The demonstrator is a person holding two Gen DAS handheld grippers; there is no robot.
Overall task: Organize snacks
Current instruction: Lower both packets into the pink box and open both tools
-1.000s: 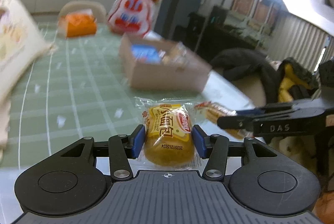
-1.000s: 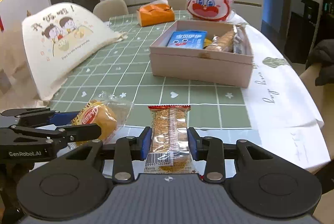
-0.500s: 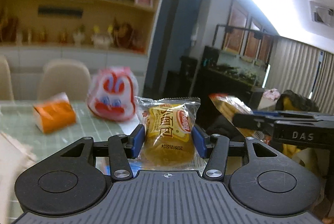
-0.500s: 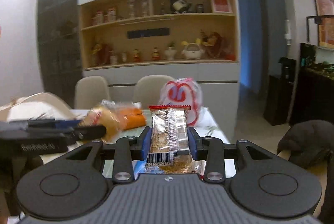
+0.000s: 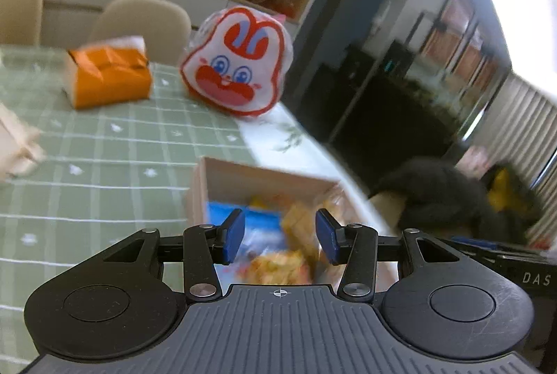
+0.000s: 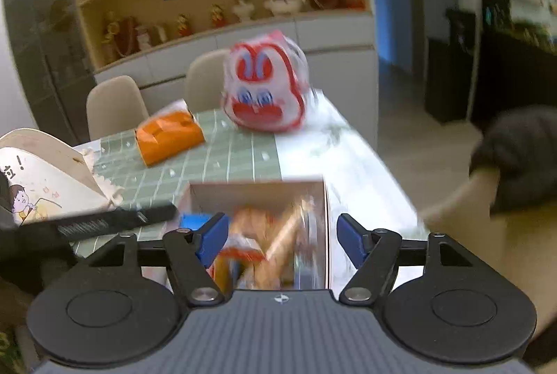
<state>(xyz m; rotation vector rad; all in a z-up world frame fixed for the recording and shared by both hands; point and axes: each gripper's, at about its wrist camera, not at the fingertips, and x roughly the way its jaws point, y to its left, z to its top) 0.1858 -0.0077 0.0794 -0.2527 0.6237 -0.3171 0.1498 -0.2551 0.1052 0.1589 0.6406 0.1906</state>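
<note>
A pale cardboard box [image 5: 222, 175] stands on the green checked tablecloth and holds several snack packets, among them a blue packet [image 5: 259, 224] and a blurred yellow one [image 5: 278, 267]. My left gripper [image 5: 280, 240] is open and empty, just above the box. In the right wrist view the same box [image 6: 257, 187] shows with blurred orange and clear packets [image 6: 275, 234] inside. My right gripper [image 6: 282, 240] is open and empty over it. The left gripper's finger [image 6: 115, 220] reaches in from the left.
A red-and-white rabbit-face bag [image 5: 236, 71] and an orange tissue pack [image 5: 108, 74] sit at the table's far end. A printed cloth bag [image 6: 41, 186] lies at the left. Chairs [image 5: 139, 22] stand behind the table. The table's right edge [image 6: 376, 172] is close.
Both grippers moved over the box and opened. The yellow cake packet and the clear biscuit packet left the jaws and now lie in the box.
</note>
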